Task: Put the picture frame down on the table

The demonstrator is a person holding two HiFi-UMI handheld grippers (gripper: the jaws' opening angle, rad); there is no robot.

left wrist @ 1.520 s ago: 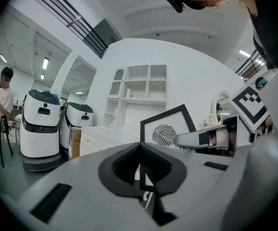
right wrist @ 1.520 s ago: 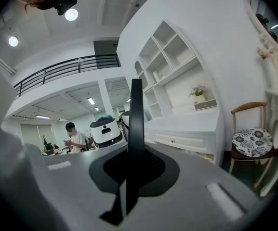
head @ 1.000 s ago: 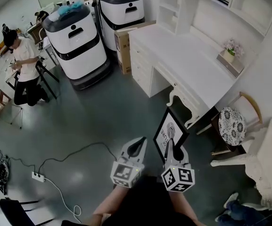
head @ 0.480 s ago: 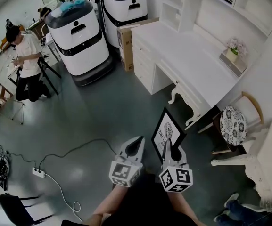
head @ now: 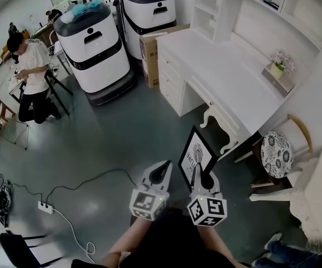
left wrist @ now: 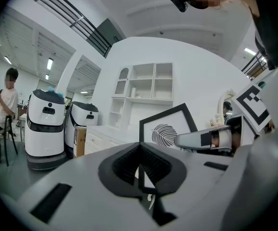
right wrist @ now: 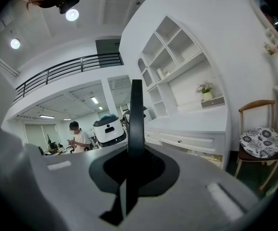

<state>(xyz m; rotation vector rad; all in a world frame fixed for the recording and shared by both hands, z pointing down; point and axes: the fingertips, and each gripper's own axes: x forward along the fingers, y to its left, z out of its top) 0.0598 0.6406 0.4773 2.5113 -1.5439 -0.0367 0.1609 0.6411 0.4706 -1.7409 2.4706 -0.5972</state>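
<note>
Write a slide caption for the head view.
Right gripper holds a black picture frame above the floor near the white desk; left gripper shut, empty.

We find no writing that can be read with certainty.

1. The picture frame (head: 198, 154), lower centre of the head view, carries a leaf print with a line of dark capital lettering along its left side. The letters are too small for us to read. In the left gripper view, the picture frame (left wrist: 170, 126) at centre shows the leaf only.
2. The cube (head: 148, 204) on the left gripper (head: 162, 171) and its counterpart on the right gripper (head: 201, 175) bear black-and-white square code patterns, not letters or numbers.
3. The cardboard box (head: 149, 49), upper centre of the head view, shows no print we can make out.
</note>
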